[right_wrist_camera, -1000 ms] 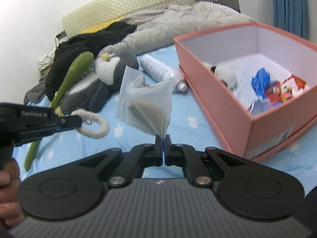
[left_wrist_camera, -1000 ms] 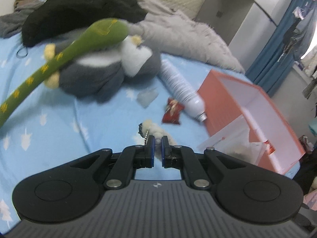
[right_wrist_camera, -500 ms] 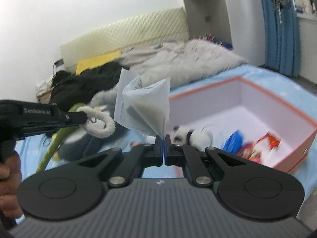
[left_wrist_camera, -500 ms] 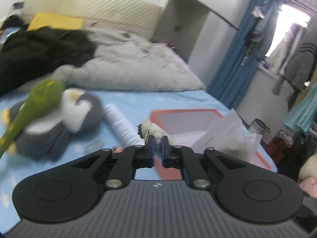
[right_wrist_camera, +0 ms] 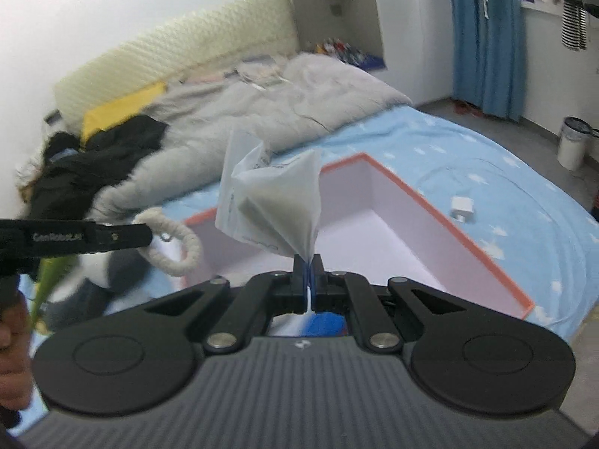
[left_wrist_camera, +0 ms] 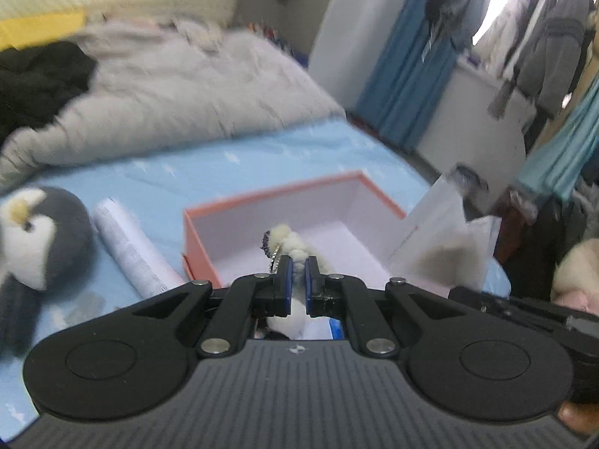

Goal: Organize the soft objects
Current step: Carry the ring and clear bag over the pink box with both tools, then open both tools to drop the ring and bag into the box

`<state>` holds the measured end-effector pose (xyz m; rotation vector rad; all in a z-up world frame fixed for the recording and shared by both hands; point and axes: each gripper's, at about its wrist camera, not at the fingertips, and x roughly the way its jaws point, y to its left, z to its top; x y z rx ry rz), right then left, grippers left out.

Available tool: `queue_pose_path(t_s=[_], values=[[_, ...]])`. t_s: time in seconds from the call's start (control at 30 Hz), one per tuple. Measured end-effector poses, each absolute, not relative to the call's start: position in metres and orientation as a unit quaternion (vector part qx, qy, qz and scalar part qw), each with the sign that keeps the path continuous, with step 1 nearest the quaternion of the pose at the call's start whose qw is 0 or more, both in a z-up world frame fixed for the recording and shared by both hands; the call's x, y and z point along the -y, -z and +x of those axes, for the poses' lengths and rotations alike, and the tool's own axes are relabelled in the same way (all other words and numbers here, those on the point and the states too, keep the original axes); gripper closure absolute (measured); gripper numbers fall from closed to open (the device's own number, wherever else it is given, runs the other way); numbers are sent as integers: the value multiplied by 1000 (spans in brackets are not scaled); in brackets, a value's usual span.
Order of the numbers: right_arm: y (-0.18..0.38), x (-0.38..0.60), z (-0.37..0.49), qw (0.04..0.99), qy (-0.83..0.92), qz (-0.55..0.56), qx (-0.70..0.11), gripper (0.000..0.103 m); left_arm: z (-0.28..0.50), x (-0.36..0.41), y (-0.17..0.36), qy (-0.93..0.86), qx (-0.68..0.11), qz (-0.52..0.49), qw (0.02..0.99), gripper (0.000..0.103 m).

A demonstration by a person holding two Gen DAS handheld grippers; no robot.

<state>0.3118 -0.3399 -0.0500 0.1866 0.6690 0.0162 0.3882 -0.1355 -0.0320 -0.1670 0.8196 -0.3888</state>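
Midway through. Left hand-held gripper (left_wrist_camera: 297,275) clamped on cream rope ring (right_wrist_camera: 176,241), right hand-held gripper (right_wrist_camera: 308,275) clamped on white pouch (right_wrist_camera: 279,209), both above pink box (right_wrist_camera: 430,220) mid-bed. Still loose: penguin plush (left_wrist_camera: 35,235), white bottle (left_wrist_camera: 129,247).

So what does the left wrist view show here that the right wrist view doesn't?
Only the left wrist view shows the penguin plush's face and the white bottle lying beside it. Only the right wrist view shows the white charger on the sheet and the bin on the floor. Both show the pink box, the cream rope ring in the left claw, and the white bag in the right claw.
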Motion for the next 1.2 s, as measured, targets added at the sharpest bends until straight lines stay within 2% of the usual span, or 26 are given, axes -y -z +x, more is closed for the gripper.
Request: queue_pose_path(t_s=[0.2,0.4,0.43,0.5,0.53,0.57,0.63,0.67,1.2], values=[[90,363,327,915,4,92,-393,98,414,159,73,187,-454,-64,869,95],[116,374,324,902,17,103,-418,96,421,163,99,174,-484,-46,856,93],[116,374,324,901,16,103,-420,96,422,163,101,172,-488,-44,854,88],[118,375,324,899,15,104,-424,95,421,159,103,183,-499,-50,845,56],[117,375,323,899,15,106,-425,92,420,157,103,186,-497,-54,846,54],[116,375,322,899,16,107,-424,89,417,155,100,188,-489,-54,850,54],[113,376,322,902,14,109,-419,62,414,155,96,187,-481,-40,856,54],[111,375,321,904,14,108,-414,58,412,154,94,185,-477,-35,858,54],[63,351,265,944,-25,109,-312,57,330,117,48,196,-389,-50,899,54]])
